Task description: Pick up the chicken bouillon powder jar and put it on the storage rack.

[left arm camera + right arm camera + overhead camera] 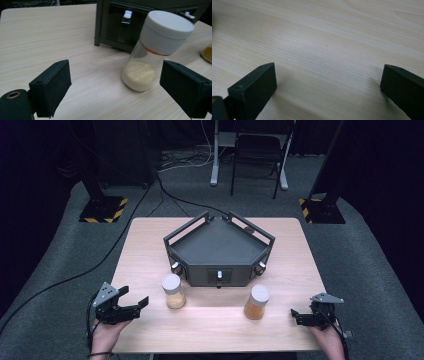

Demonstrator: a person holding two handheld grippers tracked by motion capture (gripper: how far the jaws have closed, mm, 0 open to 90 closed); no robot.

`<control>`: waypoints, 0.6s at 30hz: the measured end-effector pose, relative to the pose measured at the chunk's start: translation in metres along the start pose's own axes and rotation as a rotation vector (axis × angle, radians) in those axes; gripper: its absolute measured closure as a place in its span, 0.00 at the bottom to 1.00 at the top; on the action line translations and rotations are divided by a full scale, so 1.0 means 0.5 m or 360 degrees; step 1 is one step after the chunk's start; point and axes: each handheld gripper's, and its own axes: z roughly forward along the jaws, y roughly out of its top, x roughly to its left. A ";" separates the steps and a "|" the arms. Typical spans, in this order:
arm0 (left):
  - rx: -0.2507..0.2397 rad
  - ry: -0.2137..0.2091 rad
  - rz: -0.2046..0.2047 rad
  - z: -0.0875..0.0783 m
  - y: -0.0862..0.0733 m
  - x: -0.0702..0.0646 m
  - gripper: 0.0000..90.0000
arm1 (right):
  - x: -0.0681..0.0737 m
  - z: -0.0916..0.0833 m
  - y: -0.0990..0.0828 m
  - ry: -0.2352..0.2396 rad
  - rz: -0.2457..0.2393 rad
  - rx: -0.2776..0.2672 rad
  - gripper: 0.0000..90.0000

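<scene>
Two clear jars with white lids stand on the wooden table [210,315]. The left jar [173,291] holds pale powder; the right jar [257,302] holds orange powder. My left gripper [134,304] hovers open at the table's front left, a short way left of the pale jar. In the left gripper view that jar [152,57] stands ahead, nearer the right jaw, touching neither pad, and my left gripper [115,87] has nothing between its fingers. My right gripper [296,316] rests open at the front right, right of the orange jar. My right gripper [328,85] looks down on bare wood.
A dark angular tray-like box [218,251] with rails and small white knobs sits mid-table behind the jars. Its front face [117,27] looms beyond the pale jar. The orange jar's edge [207,53] peeks in at the right. Stands, cables and a chair sit beyond the table.
</scene>
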 end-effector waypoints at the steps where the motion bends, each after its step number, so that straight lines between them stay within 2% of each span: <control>1: 0.0001 -0.0007 0.0014 0.001 0.003 -0.004 0.11 | 0.000 0.000 0.000 0.0000 -0.0001 0.0000 0.00; 7: 0.0004 -0.0037 0.0070 0.011 0.014 -0.030 0.11 | -0.001 0.000 0.000 0.0001 -0.0003 0.0000 0.00; 18: 0.0016 -0.0042 0.0116 0.047 0.018 -0.071 0.11 | -0.001 0.000 0.000 0.0001 -0.0004 0.0000 0.00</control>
